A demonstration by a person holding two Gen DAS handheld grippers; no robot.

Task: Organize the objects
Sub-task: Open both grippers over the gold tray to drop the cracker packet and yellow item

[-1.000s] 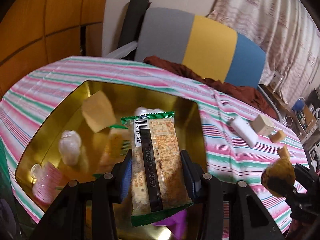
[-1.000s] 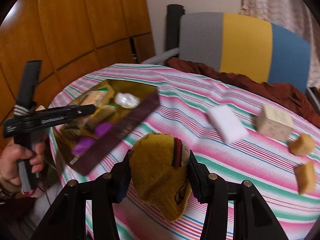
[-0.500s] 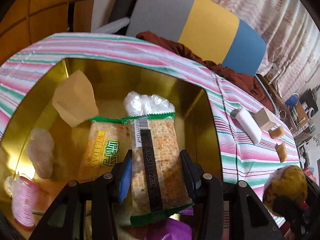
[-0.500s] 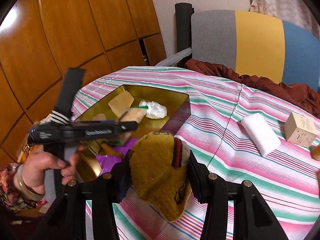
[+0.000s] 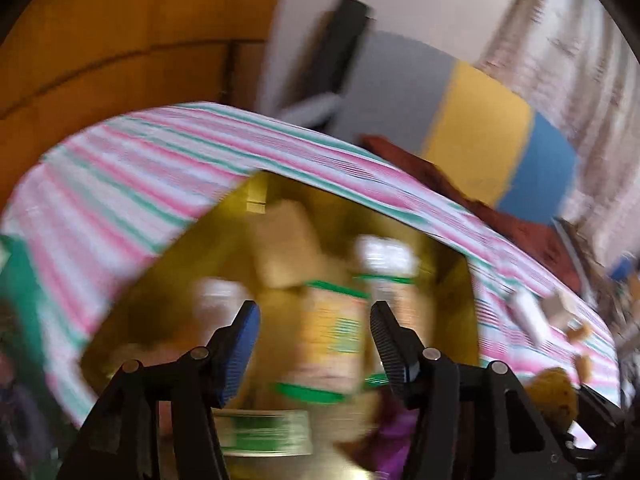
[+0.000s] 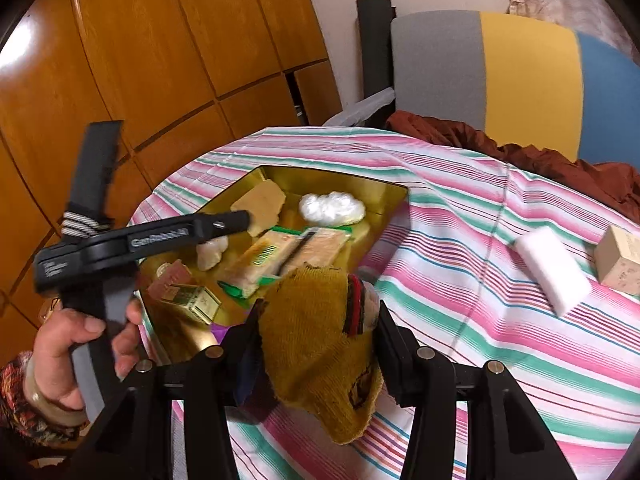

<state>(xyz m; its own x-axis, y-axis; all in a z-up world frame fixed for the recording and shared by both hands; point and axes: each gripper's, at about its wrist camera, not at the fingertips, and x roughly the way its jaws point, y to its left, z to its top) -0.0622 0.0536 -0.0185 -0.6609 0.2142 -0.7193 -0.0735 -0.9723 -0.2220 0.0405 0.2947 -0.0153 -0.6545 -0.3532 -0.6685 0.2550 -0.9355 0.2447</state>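
Note:
A gold tin tray (image 6: 372, 188) sits on the striped tablecloth and holds two cracker packs (image 6: 280, 256), a tan sponge piece (image 6: 260, 204), a clear plastic bag (image 6: 332, 208) and small boxes. My left gripper (image 5: 314, 320) is open and empty above the tray; the view is blurred, and the cracker packs (image 5: 332, 336) lie below it. It also shows in the right wrist view (image 6: 236, 220). My right gripper (image 6: 316, 320) is shut on a mustard-yellow knitted sock (image 6: 320, 352), held over the table beside the tray's near right corner.
A white foam block (image 6: 552, 268) and a beige cube box (image 6: 620, 260) lie on the cloth to the right. A grey, yellow and blue chair back (image 6: 500, 76) with a brown cloth (image 6: 540, 156) stands behind the table. Wooden panels (image 6: 160, 60) are at the left.
My left gripper has let go of the cracker pack, which now lies in the tray beside the other pack, and has pulled up and back. My right gripper still holds the sock, nearer the tray.

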